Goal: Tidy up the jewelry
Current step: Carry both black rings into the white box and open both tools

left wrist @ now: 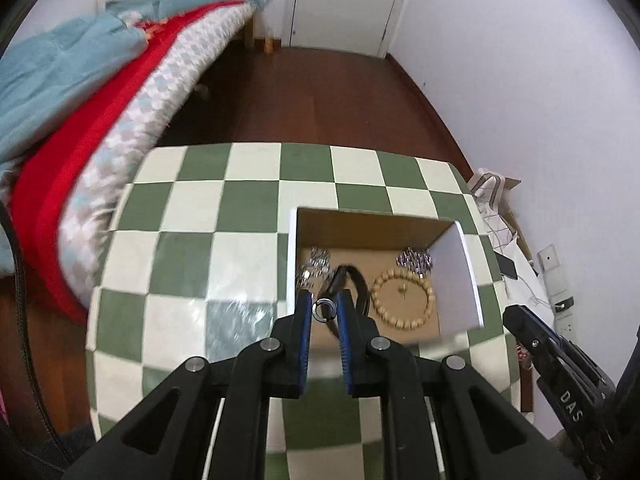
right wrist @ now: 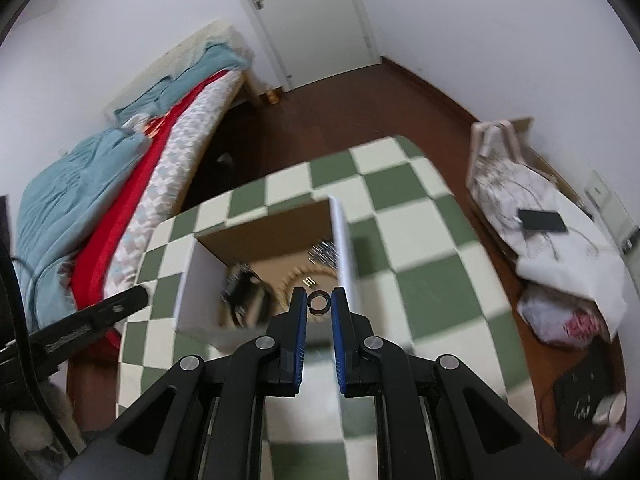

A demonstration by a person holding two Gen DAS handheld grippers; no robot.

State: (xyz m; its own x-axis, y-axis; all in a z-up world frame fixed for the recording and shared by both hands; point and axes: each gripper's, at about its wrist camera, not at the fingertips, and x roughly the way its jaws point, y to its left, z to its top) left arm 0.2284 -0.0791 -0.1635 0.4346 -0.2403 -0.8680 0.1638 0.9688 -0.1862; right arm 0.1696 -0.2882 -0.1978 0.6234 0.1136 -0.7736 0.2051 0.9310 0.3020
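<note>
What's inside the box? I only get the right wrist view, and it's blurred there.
Observer: A bead bracelet lies flat on the floor of the box.
Operator: Anything else in there?
Observer: Silver pieces sit in both far corners.
Operator: And what are the left tongs doing?
Observer: The left tongs are shut on a small ring above the box.
</note>
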